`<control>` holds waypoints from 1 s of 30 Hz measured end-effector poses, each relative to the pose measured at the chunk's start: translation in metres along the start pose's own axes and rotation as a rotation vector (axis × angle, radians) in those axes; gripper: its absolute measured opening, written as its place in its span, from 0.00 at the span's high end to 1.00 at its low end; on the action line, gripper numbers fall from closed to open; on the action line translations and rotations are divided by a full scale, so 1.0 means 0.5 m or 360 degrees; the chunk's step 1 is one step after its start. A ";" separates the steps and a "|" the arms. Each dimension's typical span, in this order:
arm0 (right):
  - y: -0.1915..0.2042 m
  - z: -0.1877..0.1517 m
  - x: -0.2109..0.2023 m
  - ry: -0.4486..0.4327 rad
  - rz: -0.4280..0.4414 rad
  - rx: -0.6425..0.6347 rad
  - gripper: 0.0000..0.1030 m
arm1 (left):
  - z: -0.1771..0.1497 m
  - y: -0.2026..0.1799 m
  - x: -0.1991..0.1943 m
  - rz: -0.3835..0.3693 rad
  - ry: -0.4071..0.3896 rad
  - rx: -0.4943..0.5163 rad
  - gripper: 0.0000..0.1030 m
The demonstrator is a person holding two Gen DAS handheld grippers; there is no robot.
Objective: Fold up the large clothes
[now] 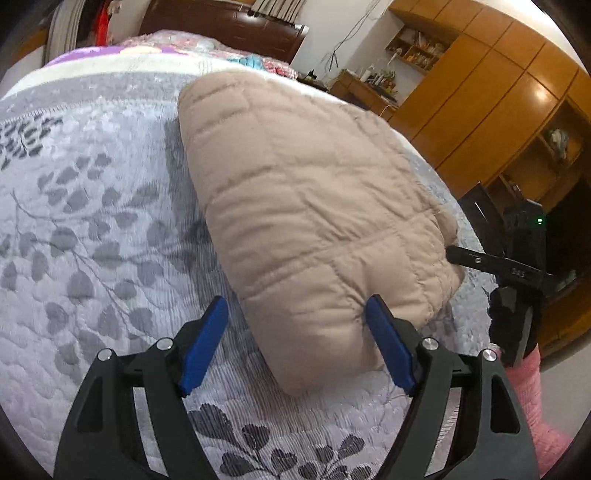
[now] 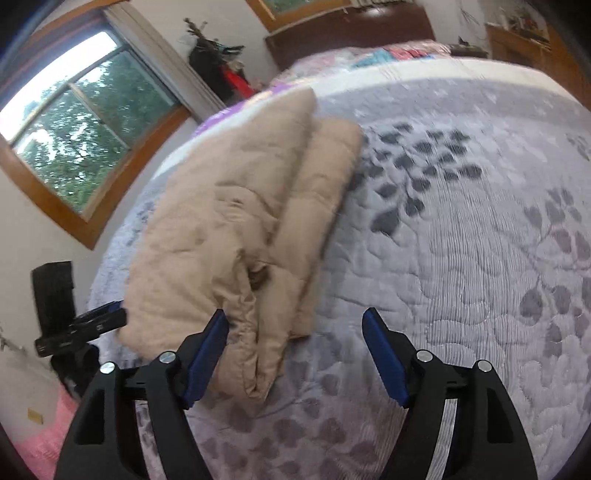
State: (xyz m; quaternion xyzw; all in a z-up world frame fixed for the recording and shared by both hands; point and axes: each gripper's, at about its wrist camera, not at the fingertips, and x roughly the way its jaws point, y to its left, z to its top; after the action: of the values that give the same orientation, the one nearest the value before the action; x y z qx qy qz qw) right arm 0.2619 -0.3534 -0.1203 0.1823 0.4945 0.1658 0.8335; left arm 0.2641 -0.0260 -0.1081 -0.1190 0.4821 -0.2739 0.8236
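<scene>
A beige quilted padded jacket [image 1: 314, 206] lies folded in a thick bundle on the grey leaf-patterned bedspread [image 1: 92, 221]. My left gripper [image 1: 297, 321] is open, its jaws spread around the bundle's near corner, holding nothing. In the right wrist view the jacket [image 2: 229, 229] shows stacked layers and a folded edge. My right gripper [image 2: 293, 332] is open and empty, its left blue finger [image 2: 207, 354] touching the near end of the bundle. The other gripper shows at the right edge of the left wrist view [image 1: 517, 280] and at the left edge of the right wrist view [image 2: 81, 328].
The bed's dark wooden headboard [image 1: 229, 26] and colourful bedding [image 1: 184, 44] lie at the far end. Wooden cabinets [image 1: 498, 96] stand to the right of the bed. A window [image 2: 74, 129] is on the wall at the left. A pink cloth [image 1: 532, 391] hangs by the bed's edge.
</scene>
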 end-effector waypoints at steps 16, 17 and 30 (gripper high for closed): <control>0.115 -0.099 -0.140 -0.0225 -0.0254 -0.0084 0.04 | -0.045 -0.106 -0.128 0.0342 -0.0138 0.0102 0.13; 0.134 -0.104 -0.141 -0.0234 -0.0286 -0.0091 0.04 | -0.051 -0.112 -0.136 0.0379 -0.0141 0.0102 0.12; 0.235 -0.204 -0.203 -0.0281 -0.0446 -0.0143 0.04 | -0.136 -0.158 -0.225 0.0735 -0.0274 0.0095 0.08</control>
State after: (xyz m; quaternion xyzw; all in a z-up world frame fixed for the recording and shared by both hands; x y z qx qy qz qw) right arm 0.1138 -0.2824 -0.0333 0.0880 0.4320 0.0532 0.8960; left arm 0.1358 -0.0226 -0.0238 -0.0041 0.4163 -0.0814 0.9056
